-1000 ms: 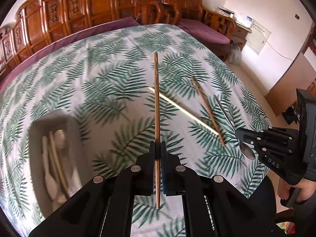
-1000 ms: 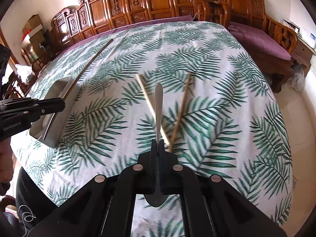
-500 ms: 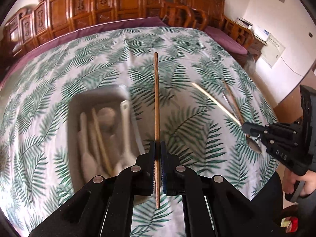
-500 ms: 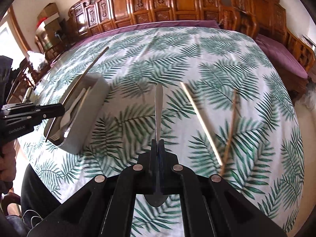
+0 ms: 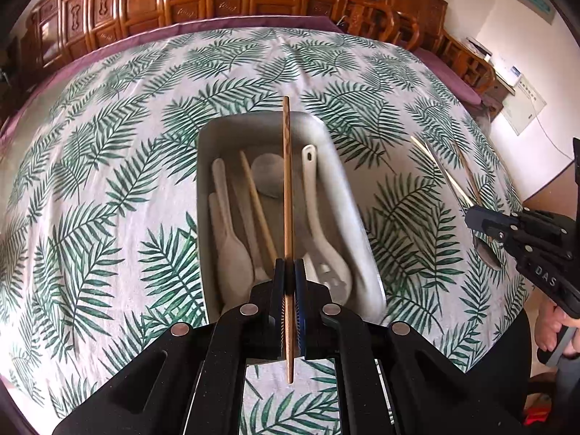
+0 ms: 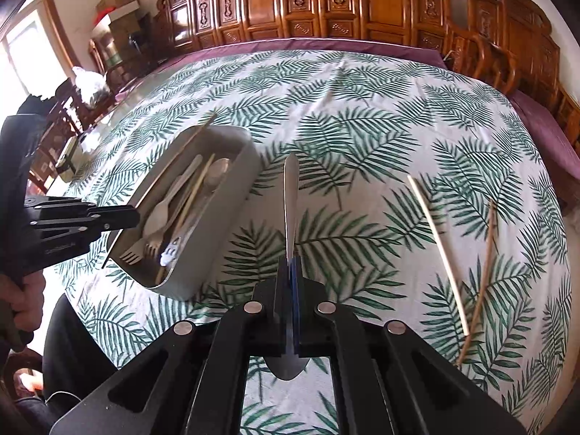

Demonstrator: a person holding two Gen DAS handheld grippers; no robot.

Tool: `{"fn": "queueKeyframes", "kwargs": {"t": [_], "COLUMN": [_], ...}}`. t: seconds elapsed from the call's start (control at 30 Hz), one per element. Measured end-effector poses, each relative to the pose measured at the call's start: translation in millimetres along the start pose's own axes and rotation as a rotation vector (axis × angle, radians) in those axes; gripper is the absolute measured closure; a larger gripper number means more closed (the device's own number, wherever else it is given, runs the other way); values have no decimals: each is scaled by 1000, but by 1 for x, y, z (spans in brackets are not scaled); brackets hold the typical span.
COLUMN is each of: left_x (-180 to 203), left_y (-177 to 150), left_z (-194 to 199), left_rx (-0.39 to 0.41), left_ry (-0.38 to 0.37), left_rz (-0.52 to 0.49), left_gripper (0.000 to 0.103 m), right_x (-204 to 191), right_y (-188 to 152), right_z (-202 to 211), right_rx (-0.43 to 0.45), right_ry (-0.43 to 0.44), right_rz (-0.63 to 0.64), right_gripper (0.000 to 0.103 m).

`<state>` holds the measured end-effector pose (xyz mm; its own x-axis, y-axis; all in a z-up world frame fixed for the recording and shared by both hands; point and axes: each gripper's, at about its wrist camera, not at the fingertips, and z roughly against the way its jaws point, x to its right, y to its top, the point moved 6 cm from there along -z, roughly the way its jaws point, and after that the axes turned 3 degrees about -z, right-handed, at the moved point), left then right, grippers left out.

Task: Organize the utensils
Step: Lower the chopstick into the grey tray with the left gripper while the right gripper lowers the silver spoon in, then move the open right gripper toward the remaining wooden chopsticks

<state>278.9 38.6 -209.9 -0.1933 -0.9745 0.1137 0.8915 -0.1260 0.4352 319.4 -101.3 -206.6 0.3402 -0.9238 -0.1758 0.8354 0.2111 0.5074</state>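
Left wrist view: one grey tray [image 5: 348, 195] sits on the leaf-print tablecloth [image 5: 108, 181], holding several pale utensils, among them a white spoon [image 5: 319, 217] and one light chopstick [image 5: 257, 210]; the exact count is unclear through blur. The left gripper [image 5: 289, 282] points steeply down over the tray, jaws clamped on one dark brown chopstick [image 5: 287, 181], which runs lengthwise above the tray. At the right edge the right gripper [image 5: 475, 217] is seen, a hand [image 5: 554, 326] on its handle. Right wrist view: the right gripper [image 6: 290, 279] has its jaws closed on one metal spoon [image 6: 290, 195], handle pointing forward, bowl showing behind the fingers, above bare cloth just right of the tray [image 6: 224, 195]. Two chopsticks lie loose on the cloth well to the right: one pale chopstick [image 6: 436, 250] and one brown chopstick [image 6: 480, 282], their near ends close together. In the tray at least two forks [image 6: 141, 250] are visible.
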Motion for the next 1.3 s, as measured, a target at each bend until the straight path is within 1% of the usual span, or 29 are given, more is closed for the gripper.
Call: {"fn": "queueKeyframes", "kwargs": {"t": [0.2,0.33,0.47,0.53,0.7,0.8,0.83,1.03,1.3], "left_x": [-7,-12,-15,-18,-29,-36,-39,-49,-57], "left_y": [1,5,6,6,8,9,10,10,10], "left_z": [-6,-4,5,9,26,37,40,60,71], "left_rx": [-3,14,40,52,93,120,128,169,186], "left_ry": [2,-6,0,4,26,41,47,80,96], "left_rz": [13,25,28,31,43,47,47,43,52], "left_gripper": [99,98,95,91,90,84,84,84,84], "right_x": [-16,-23,-35,-42,-65,-77,-80,-97,-107], "right_y": [2,4,10,14,25,33,35,43,50], "right_z": [-1,-2,-4,-6,-14,-23,-26,-44,-62], "right_rx": [-7,-9,-9,-9,-12,-18,-21,-43,-60], "right_ry": [1,7,20,31,64,89,97,133,173], "right_rz": [27,37,52,60,74,62,57,18,-25], "right_gripper": [100,100,100,100,100,100,100,100,100]}}
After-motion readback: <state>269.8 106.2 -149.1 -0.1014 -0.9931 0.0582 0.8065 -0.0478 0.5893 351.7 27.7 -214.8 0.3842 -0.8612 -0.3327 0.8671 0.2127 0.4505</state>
